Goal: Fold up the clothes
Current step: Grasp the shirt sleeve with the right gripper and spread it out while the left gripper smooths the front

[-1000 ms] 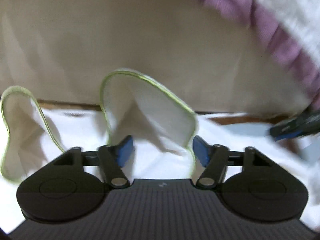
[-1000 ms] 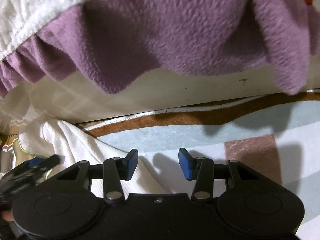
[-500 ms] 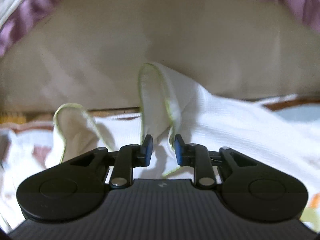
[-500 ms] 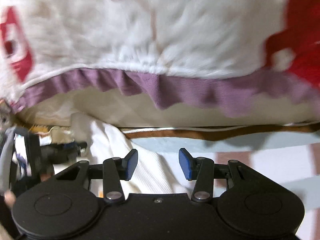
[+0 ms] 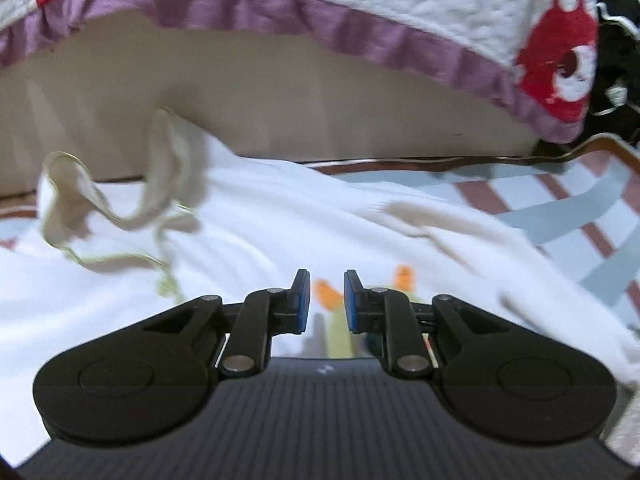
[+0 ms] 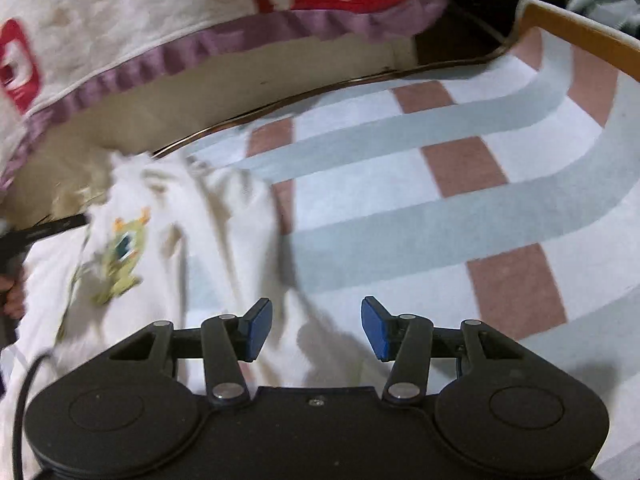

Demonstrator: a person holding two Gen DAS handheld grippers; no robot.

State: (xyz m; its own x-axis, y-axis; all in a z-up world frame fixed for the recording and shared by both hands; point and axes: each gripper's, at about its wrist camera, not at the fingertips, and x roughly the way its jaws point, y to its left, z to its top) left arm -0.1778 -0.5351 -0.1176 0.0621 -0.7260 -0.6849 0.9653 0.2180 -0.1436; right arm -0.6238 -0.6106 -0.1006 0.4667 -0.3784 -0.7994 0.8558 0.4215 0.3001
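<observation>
A rumpled white garment point(image 5: 280, 216) lies on a striped mat point(image 6: 440, 184). Above it, the left gripper point(image 5: 325, 300) is narrowed and empty; the right gripper point(image 6: 316, 326) is wide. Grip hems, not loose middle cloth.

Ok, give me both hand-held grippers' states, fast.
Left hand-held gripper: open, narrow gap, holding nothing, over the white garment.
Right hand-held gripper: open wide, empty.

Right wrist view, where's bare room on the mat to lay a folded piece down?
Bare striped mat lies right of the white garment, out to its brown border. Crowded on the left, where the garment spreads toward the purple-trimmed blanket.
</observation>
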